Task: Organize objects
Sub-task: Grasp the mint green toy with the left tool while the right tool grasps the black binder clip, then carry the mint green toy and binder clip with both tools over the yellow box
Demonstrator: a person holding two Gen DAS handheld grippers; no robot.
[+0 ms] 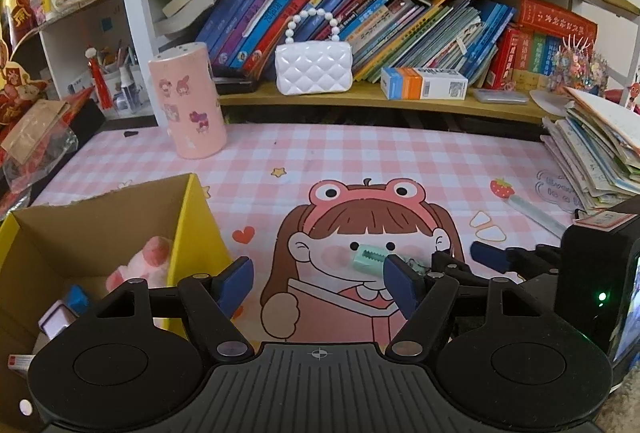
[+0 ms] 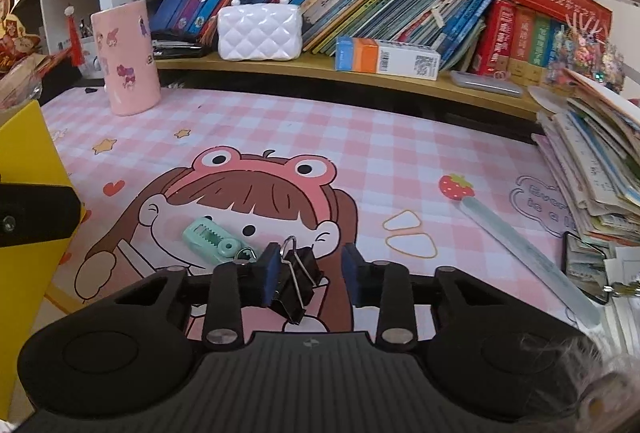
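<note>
A black binder clip [image 2: 298, 279] lies on the pink checked mat [image 2: 360, 137] between the fingers of my right gripper [image 2: 312, 277], close against the left finger; the jaws stand open around it. A mint green crocodile clip [image 2: 210, 236] lies just left of it and shows in the left wrist view [image 1: 366, 259] too. My left gripper [image 1: 320, 283] is open and empty above the mat. A yellow cardboard box [image 1: 96, 233] at the left holds a pink plush toy [image 1: 140, 265] and small items. The right gripper shows in the left wrist view [image 1: 460, 265].
A pink sticker-covered canister [image 1: 188, 101] stands at the back left. A shelf behind holds a white quilted handbag [image 1: 314, 65], an orange and blue carton [image 1: 424, 83] and books. A stack of papers [image 1: 596, 153] and a ruler [image 2: 528, 257] lie at the right.
</note>
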